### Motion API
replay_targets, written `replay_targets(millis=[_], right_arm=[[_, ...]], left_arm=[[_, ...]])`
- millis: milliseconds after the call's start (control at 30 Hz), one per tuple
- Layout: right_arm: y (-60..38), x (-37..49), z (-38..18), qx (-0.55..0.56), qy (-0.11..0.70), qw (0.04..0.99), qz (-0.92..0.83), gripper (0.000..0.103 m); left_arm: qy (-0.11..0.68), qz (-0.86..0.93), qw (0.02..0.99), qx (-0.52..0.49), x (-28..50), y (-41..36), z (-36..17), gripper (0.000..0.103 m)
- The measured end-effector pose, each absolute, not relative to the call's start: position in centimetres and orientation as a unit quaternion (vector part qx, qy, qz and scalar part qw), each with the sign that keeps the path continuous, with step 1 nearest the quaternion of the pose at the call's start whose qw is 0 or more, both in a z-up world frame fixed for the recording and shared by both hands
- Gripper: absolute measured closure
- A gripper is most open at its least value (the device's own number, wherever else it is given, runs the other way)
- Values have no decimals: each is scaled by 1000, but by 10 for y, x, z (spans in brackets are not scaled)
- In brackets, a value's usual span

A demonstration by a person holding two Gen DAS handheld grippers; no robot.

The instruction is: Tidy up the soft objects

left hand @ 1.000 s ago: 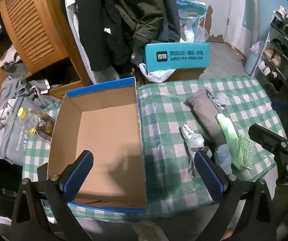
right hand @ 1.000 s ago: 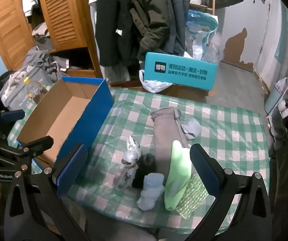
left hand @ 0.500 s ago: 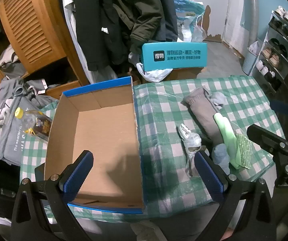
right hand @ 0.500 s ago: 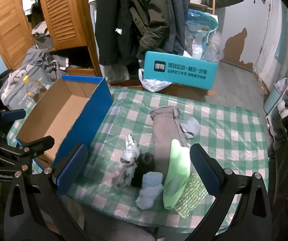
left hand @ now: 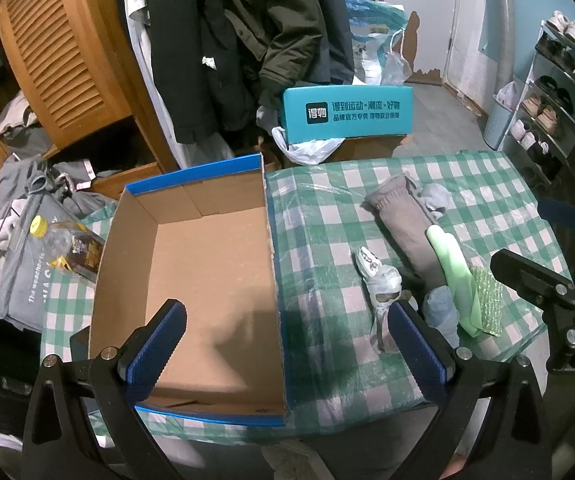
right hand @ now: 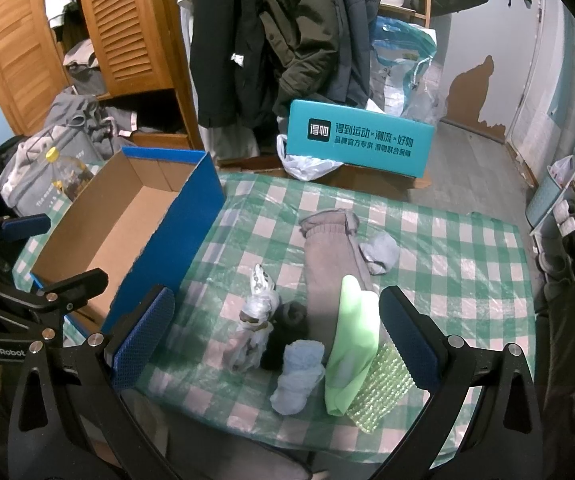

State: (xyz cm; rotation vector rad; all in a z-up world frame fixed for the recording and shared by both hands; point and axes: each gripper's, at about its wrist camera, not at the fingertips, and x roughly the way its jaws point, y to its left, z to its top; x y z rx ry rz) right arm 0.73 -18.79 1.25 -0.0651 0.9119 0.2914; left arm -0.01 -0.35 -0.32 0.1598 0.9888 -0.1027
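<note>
An open, empty blue cardboard box (left hand: 207, 264) (right hand: 191, 216) sits on the left of the green checked table (left hand: 327, 208). To its right lie soft things: a grey rolled cloth (right hand: 327, 256), a light green cloth (right hand: 355, 340), a green bubble-wrap piece (right hand: 383, 392), a light blue sock (right hand: 299, 376), a pale blue sock (right hand: 379, 252), a dark sock (right hand: 287, 328) and a patterned white sock (right hand: 257, 312). My left gripper (left hand: 287, 344) is open and empty above the box's near edge. My right gripper (right hand: 275, 340) is open and empty above the sock pile.
A plastic bottle (left hand: 67, 248) lies on grey clothes left of the box. A teal box (left hand: 347, 112) stands behind the table. Coats hang at the back beside a wooden wardrobe (left hand: 55, 60). A shoe rack (left hand: 555, 92) stands at the right.
Both grippers have drawn back and up a little, so the table looks slightly farther. Nothing on the table has moved.
</note>
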Motion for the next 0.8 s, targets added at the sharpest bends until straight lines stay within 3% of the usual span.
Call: replay_targets(millis=[800], right_arm=[[-188, 7, 12, -34, 441, 886, 139, 2]], left_arm=[[474, -48, 876, 77, 0, -4, -4, 1]])
